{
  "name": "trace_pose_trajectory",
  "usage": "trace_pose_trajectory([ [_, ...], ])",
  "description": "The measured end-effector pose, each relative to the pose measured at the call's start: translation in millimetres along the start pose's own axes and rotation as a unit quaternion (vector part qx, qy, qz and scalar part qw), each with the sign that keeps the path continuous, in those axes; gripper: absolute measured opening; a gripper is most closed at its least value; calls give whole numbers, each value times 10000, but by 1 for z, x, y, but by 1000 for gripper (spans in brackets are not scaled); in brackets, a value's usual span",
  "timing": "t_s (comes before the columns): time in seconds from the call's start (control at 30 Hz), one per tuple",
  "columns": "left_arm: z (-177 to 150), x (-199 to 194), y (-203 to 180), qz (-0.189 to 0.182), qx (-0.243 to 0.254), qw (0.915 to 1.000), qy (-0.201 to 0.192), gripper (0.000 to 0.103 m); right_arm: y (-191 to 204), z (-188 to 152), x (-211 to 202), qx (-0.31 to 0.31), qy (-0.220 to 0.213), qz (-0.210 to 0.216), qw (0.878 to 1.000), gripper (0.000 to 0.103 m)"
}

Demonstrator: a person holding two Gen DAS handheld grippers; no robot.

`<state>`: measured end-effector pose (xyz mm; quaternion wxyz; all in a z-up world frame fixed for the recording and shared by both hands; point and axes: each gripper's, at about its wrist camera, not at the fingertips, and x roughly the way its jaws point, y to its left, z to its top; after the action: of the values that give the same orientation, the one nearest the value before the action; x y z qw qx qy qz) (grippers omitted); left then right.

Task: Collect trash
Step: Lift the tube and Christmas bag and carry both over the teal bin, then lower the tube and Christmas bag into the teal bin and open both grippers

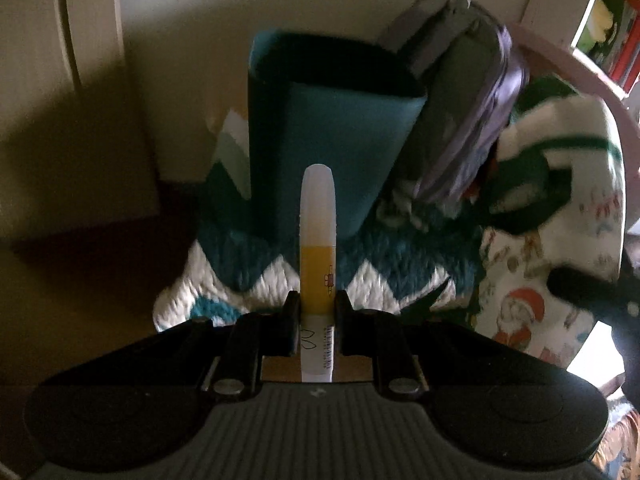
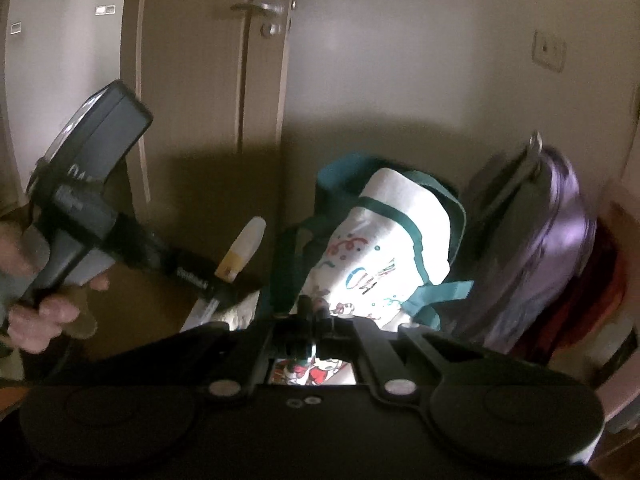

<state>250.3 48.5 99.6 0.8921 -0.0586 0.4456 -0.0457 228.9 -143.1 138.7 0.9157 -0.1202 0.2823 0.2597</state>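
Pinching glue stick [image 1: 318,240] in left claw [image 1: 317,312]; right claw [image 2: 316,312] on bag [image 2: 384,248]

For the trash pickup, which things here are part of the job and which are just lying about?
Job: tube shut in left gripper; printed bag pinched by right gripper; teal bin.
Lying about: purple backpack, zigzag rug, door.

Both wrist cameras sit close, facing the teal bin [image 1: 340,152] against the wall. The 2 views share the bin [image 2: 332,168] and purple backpack [image 1: 476,120] beside it.
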Motion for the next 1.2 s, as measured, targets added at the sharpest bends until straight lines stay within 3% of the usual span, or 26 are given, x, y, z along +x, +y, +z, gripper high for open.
trace_pose_trajectory([
  [0.37,91,-20,0,185,-70,9974,-695,17,-22,86,38,-614,-568,-321,9960,0],
  [0.73,177,30,2,252,-245,9956,-869,17,-70,133,104,-602,-767,-619,9933,0],
  [0.9,211,67,0,227,-283,9956,-860,17,-89,143,145,-665,-785,-703,9922,0],
  [1.07,232,105,1,172,-365,9961,-789,17,-106,138,192,-547,-661,-523,9949,0],
  [1.2,240,132,4,256,-357,9968,-674,17,-108,122,225,-518,-306,-322,9977,0],
])
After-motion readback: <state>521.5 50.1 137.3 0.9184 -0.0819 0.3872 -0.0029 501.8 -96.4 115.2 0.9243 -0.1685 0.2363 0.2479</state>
